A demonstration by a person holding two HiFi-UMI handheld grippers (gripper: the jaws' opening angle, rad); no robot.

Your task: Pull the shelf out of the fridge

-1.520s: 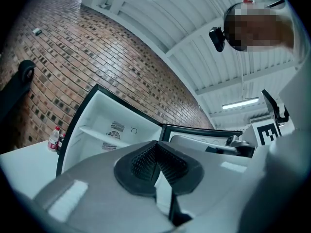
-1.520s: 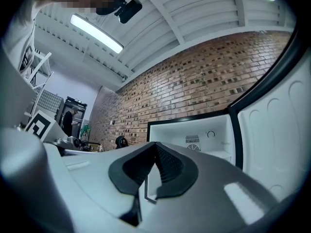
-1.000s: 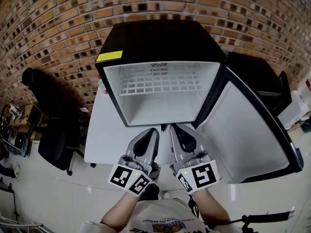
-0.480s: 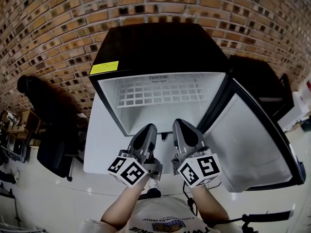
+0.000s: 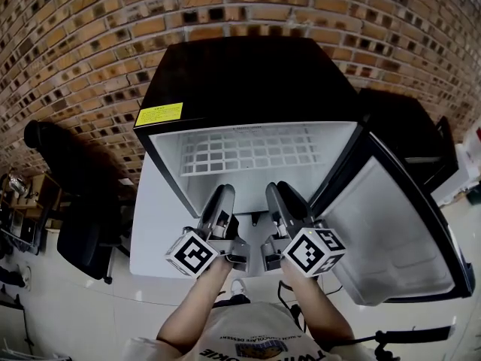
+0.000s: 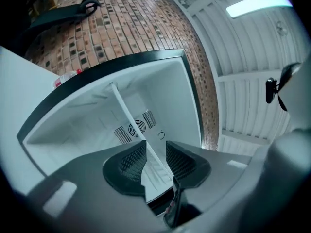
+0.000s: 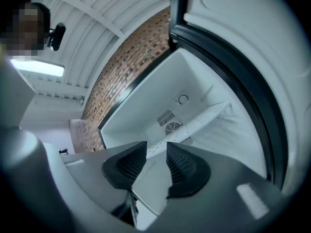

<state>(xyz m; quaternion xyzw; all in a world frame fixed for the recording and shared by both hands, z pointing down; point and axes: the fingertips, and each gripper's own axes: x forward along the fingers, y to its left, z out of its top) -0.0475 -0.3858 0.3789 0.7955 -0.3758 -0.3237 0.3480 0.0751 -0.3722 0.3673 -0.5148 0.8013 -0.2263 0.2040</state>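
A black mini fridge (image 5: 248, 74) stands on a white table (image 5: 154, 224) with its door (image 5: 391, 224) swung open to the right. Inside, a white wire shelf (image 5: 248, 153) sits across the white cavity. My left gripper (image 5: 222, 195) and right gripper (image 5: 276, 192) are side by side at the lower front edge of the opening, pointing in. Both sets of jaws are opening, with nothing between them. In the left gripper view, the shelf (image 6: 127, 118) shows edge-on beyond the left gripper (image 6: 155, 154). In the right gripper view, the shelf (image 7: 194, 125) lies beyond the right gripper (image 7: 156, 154).
A brick wall (image 5: 75, 36) runs behind the fridge. A black office chair (image 5: 75, 201) stands to the left of the table. A dark cabinet (image 5: 406, 126) sits behind the open door. A yellow label (image 5: 159, 114) marks the fridge's top left corner.
Both grippers have moved forward up to the fridge opening. Their jaws, shut in the earlier frames, now stand apart.
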